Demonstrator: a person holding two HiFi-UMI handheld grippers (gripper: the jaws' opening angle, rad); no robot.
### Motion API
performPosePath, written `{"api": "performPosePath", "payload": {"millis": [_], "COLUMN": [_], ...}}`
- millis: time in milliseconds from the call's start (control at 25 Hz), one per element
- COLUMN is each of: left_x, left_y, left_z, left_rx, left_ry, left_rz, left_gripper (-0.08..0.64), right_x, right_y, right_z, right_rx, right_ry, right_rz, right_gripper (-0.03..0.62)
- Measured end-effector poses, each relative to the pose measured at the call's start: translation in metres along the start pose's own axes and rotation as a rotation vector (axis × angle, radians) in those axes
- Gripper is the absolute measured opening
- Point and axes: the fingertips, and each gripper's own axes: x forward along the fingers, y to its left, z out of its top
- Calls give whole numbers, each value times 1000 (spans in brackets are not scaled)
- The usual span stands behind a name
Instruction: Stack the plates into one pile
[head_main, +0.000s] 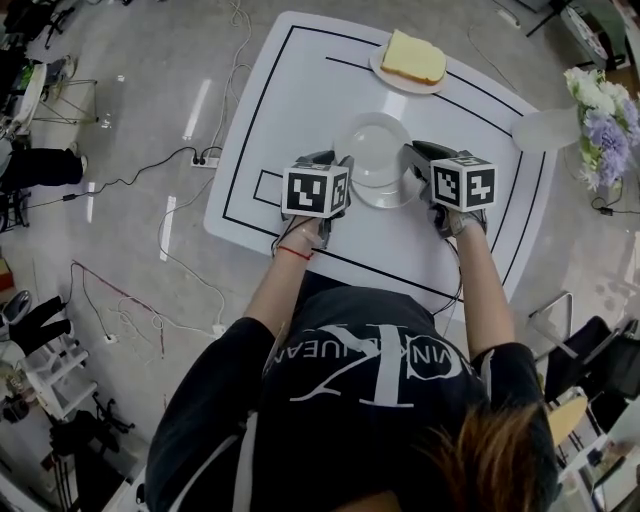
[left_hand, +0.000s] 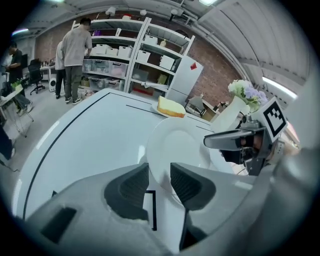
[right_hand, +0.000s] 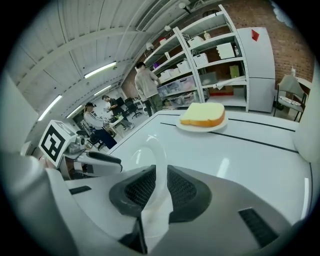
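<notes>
The white table (head_main: 300, 90) carries a glossy plate (head_main: 372, 140) at its middle, over a second plate (head_main: 385, 198). It looks stiff, slick and breakable, best held by the rim. The right tool (head_main: 414, 155) pinches that rim. The left tool (head_main: 343, 162) straddles it, slack.

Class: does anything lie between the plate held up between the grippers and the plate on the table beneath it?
Nothing visible does. The raised plate sits just over the lower plate, whose visible rim is bare. The bread slice lies on another plate at the far edge of the table, well clear.
</notes>
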Motion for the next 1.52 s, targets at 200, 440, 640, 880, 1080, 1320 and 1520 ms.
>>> {"api": "performPosePath", "payload": {"millis": [200, 440, 640, 880, 1080, 1320, 1520], "left_x": [4, 5, 6, 7, 1, -12, -35], "left_y": [-12, -22, -24, -27, -28, -27, -22], "left_z": [-15, -23, -27, -26, -16, -12, 1], "left_rx": [45, 105, 110, 110, 101, 87, 89], "left_ry": [48, 76, 78, 47, -13, -92, -198], "left_rz": [-20, -29, -24, -16, -14, 3, 58], "left_gripper": [137, 137, 137, 133, 143, 130, 97], "right_x": [-8, -17, -20, -23, -33, -53, -73], "right_y": [-7, -10, -10, -13, -21, -27, -22], "right_z": [-23, -39, -45, -52, -47, -40, -28], "right_rx": [17, -31, -41, -53, -49, -36, -54], "right_ry": [24, 42, 39, 30, -21, -105, -202], "right_rz": [1, -35, -39, -73, -113, -98, -68], "right_gripper": [71, 68, 69, 75, 71, 64, 26]}}
